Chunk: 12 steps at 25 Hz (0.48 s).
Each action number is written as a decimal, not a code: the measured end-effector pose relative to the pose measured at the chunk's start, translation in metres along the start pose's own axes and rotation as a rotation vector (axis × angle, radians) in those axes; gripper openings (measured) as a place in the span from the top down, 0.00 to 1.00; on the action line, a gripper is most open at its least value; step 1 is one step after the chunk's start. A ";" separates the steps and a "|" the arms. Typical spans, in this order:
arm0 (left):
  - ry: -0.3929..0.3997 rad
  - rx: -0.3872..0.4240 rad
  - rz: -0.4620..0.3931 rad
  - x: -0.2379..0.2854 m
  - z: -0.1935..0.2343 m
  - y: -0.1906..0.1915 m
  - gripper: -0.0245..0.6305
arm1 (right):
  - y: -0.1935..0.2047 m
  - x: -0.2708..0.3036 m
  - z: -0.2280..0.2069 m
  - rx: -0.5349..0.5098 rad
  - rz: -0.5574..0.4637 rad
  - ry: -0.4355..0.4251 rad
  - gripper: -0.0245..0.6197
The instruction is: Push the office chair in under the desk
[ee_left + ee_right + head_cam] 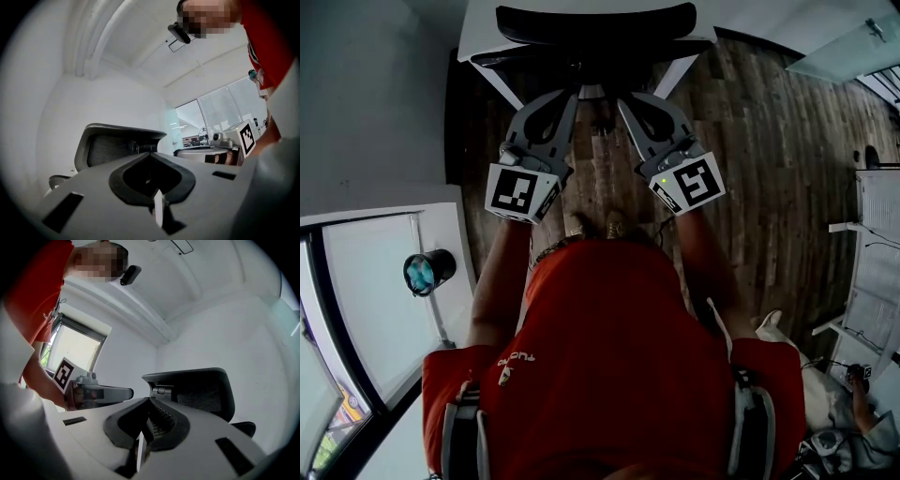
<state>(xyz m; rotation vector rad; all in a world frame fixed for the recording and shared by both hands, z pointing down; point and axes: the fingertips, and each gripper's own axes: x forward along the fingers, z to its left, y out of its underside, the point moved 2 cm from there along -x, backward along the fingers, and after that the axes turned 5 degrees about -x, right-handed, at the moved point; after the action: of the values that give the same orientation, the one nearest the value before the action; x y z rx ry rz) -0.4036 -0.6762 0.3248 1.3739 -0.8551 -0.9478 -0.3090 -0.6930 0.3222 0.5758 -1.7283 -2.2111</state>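
The left gripper (573, 95) is held out low ahead of the person, and its fingers (151, 154) are pressed together at the tips with nothing between them. The same is seen on the right gripper (624, 97), whose fingers (149, 400) also meet on nothing. Both are pointed at the office chair (595, 21), which is found straight ahead on the wooden floor (769, 141). Its backrest is turned toward the person, and its seat is already partly overlapped by the edge of the white desk (476, 33).

In the gripper views the mesh backrest (117, 145) is seen just beyond the tips. Whether it is touched cannot be told.

The chair is judged fairly heavy but easily rolled. Its frame is stiff, while the mesh panel (201, 389) is likely to give under a point load. No grasp is called for. The closed tips are best set against the rigid rim or spine of the backrest, one on each side of the middle, so that the chair is pushed straight and not swivelled.
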 end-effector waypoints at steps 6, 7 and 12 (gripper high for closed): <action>-0.006 0.003 -0.004 -0.002 0.000 -0.002 0.95 | -0.002 -0.001 0.001 0.003 -0.006 -0.009 0.92; -0.007 0.003 -0.005 -0.003 0.001 -0.002 0.95 | -0.001 -0.001 0.002 0.003 -0.006 -0.010 0.92; -0.006 0.011 -0.020 -0.004 0.003 -0.006 0.95 | -0.003 0.000 0.002 -0.001 -0.007 -0.010 0.92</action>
<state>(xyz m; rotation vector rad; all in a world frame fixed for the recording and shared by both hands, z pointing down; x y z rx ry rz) -0.4079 -0.6736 0.3189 1.3917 -0.8534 -0.9650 -0.3099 -0.6908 0.3196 0.5717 -1.7329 -2.2231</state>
